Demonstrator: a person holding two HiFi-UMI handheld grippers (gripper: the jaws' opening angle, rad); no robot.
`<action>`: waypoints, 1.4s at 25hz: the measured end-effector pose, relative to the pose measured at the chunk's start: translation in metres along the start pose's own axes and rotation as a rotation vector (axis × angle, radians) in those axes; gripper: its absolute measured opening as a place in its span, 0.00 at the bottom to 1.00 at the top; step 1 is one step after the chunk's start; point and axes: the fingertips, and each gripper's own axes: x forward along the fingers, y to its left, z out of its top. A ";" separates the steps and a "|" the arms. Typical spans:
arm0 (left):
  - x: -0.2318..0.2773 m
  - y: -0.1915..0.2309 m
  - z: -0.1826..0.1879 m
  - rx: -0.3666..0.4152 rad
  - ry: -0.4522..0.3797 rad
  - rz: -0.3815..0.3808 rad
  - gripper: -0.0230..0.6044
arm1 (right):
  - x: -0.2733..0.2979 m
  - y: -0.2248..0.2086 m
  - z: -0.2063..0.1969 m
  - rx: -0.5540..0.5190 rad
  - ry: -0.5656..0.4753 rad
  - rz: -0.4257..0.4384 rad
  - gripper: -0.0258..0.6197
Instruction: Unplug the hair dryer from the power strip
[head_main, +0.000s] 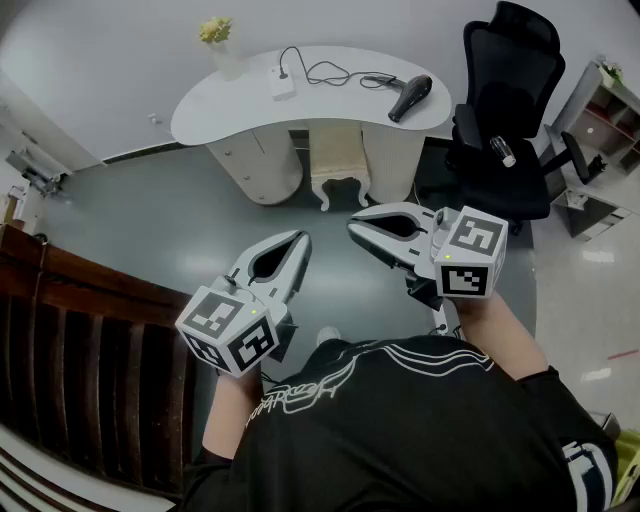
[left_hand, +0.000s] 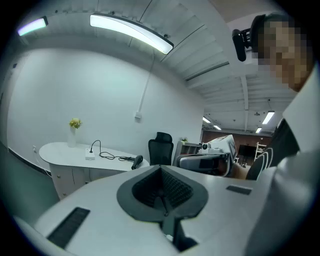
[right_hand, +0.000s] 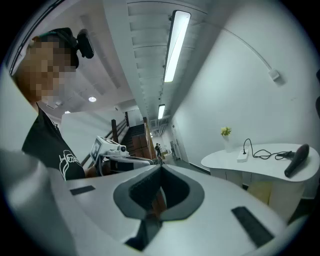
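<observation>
White counter (head_main: 200, 122), curved, stands against the far wall, well apart from both claws. Hair dryer (head_main: 410, 97), black, lies near the counter's right end, close to the front edge. Power strip (head_main: 283, 84), white, sits toward the back edge, left of the middle. The black cord (head_main: 332, 72) loops along the back edge between them, and its plug (head_main: 282, 68) stands upright in the strip.

Left gripper (head_main: 298, 243): jaws together, nothing between them, tilted a little downward. Right gripper (head_main: 356, 229): jaws together, empty, held level. Both hang over open floor, tips near each other.

Step in hand, as I judge it: the approach, with the unplugging not yet begun. Next move calls for closing the gap to the counter, opening one claw to take the plug by its body, and likely steadying the light strip with the other so it does not lift.

Room: glossy grey floor (head_main: 150, 230). Vase of yellow flowers (head_main: 217, 42) at the counter's left end. Cream stool (head_main: 338, 165) tucked under the front edge. Black office chair (head_main: 505, 120) just beside the right end. Dark wooden railing (head_main: 60, 320) at left.
</observation>
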 end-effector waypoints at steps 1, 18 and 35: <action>0.000 0.000 0.001 -0.003 -0.005 -0.001 0.04 | -0.001 0.001 -0.001 -0.001 0.001 0.001 0.04; 0.015 -0.031 0.010 0.033 0.005 -0.032 0.04 | -0.033 0.000 0.009 0.034 -0.035 -0.015 0.04; 0.050 0.047 -0.001 -0.075 0.009 -0.048 0.04 | 0.012 -0.066 -0.011 0.184 -0.020 -0.027 0.04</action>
